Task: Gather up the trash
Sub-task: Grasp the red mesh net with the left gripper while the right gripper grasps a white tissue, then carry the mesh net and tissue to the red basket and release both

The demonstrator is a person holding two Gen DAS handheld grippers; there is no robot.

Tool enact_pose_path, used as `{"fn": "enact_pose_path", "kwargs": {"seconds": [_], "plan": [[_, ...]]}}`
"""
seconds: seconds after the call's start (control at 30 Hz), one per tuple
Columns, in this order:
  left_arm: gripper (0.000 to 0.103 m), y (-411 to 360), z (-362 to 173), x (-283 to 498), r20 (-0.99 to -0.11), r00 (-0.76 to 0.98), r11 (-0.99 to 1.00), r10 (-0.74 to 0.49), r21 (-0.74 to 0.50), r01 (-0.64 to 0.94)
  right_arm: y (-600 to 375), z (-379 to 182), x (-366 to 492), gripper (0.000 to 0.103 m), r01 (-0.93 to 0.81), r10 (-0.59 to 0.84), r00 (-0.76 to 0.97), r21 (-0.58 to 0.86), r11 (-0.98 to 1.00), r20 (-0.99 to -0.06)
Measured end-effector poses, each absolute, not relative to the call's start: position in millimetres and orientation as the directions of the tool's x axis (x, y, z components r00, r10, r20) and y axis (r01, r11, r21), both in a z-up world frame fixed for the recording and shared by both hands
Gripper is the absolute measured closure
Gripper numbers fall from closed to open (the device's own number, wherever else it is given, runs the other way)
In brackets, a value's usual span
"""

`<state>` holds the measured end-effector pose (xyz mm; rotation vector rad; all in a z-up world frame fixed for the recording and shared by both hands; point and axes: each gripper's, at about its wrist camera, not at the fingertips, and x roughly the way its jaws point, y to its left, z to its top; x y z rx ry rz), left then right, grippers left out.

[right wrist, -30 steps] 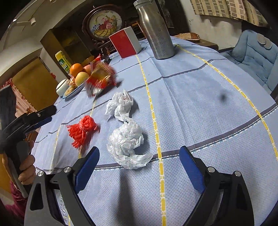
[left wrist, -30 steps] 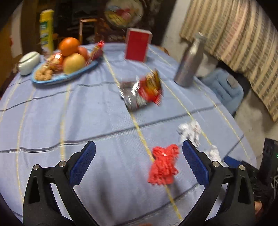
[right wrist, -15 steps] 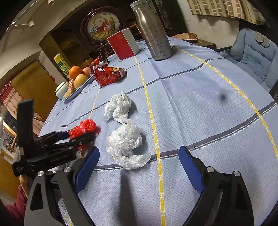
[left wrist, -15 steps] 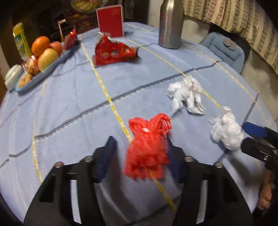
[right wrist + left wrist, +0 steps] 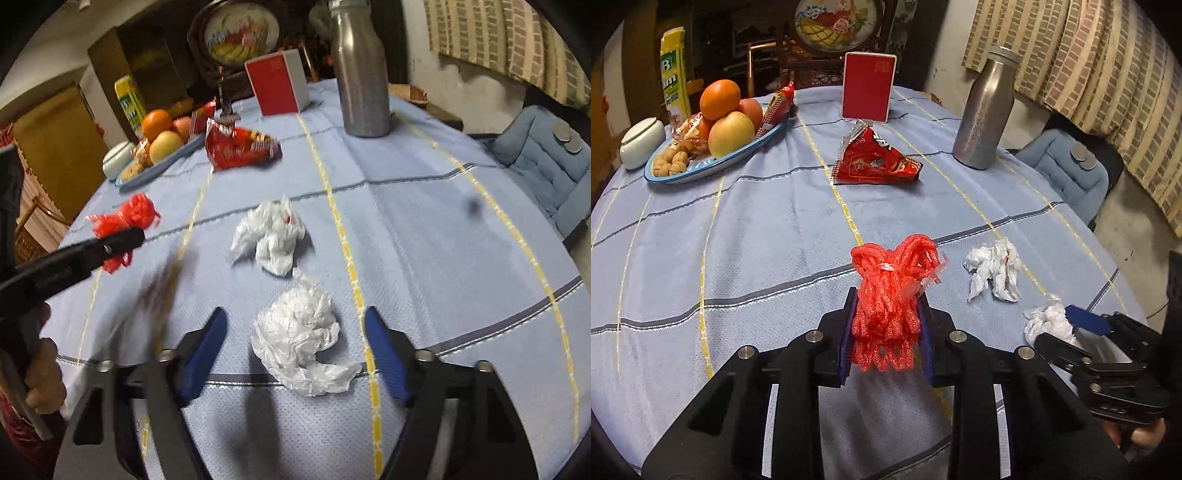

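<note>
My left gripper (image 5: pixel 886 332) is shut on a red foam net (image 5: pixel 892 291) and holds it a little above the blue tablecloth; it also shows in the right wrist view (image 5: pixel 125 218). My right gripper (image 5: pixel 295 350) is open, its blue pads on either side of a crumpled white tissue (image 5: pixel 299 350) lying on the cloth. A second crumpled white tissue (image 5: pixel 271 234) lies just beyond it. A red snack wrapper (image 5: pixel 873 162) lies further back at the table's middle.
A blue plate (image 5: pixel 701 166) with fruit and walnuts stands at the back left beside a white lidded jar (image 5: pixel 641 142). A red box (image 5: pixel 868 86) and a steel bottle (image 5: pixel 984 110) stand at the back. A blue cushioned chair (image 5: pixel 1067 170) is beyond the table's right edge.
My left gripper has shut on the red net and lifted it. My right gripper has moved forward so the near tissue now lies between its pads.
</note>
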<state>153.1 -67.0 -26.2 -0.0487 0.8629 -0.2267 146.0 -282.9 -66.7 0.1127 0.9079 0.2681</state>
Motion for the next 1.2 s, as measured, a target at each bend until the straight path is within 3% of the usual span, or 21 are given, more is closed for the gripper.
{"fn": "enact_pose_path", "kwargs": {"seconds": [0.03,0.07,0.5,0.97,1.2], "plan": [[0.073,-67.4,-26.2,153.1,-0.747,0.626,0.974,-0.221,-0.138,0.179,-282.1,-68.4,145.5,0.054,-0.184,0.275,0.58,0.205,0.961,-0.767],[0.073,-67.6,-26.1,152.7,-0.747,0.625,0.973,-0.226,-0.142,0.182,-281.3,-69.7,144.5,0.076,-0.188,0.277,0.574,0.205,0.961,-0.771],[0.073,-83.1,-16.9,135.0,-0.716,0.627,0.948,-0.307,-0.169,0.27,-319.0,-30.9,85.0,0.075,-0.138,0.25,0.707,0.218,0.966,-0.662],[0.073,-162.2,-3.9,86.7,-0.695,0.603,0.903,-0.392,-0.164,0.398,-439.3,-32.3,-3.2,0.072,0.104,0.075,0.79,0.254,0.962,-0.609],[0.072,-217.0,-4.5,58.6,-0.69,0.547,0.845,-0.473,-0.179,0.504,-504.0,-56.6,-58.5,0.07,0.25,-0.032,0.779,0.263,0.932,-0.626]]}}
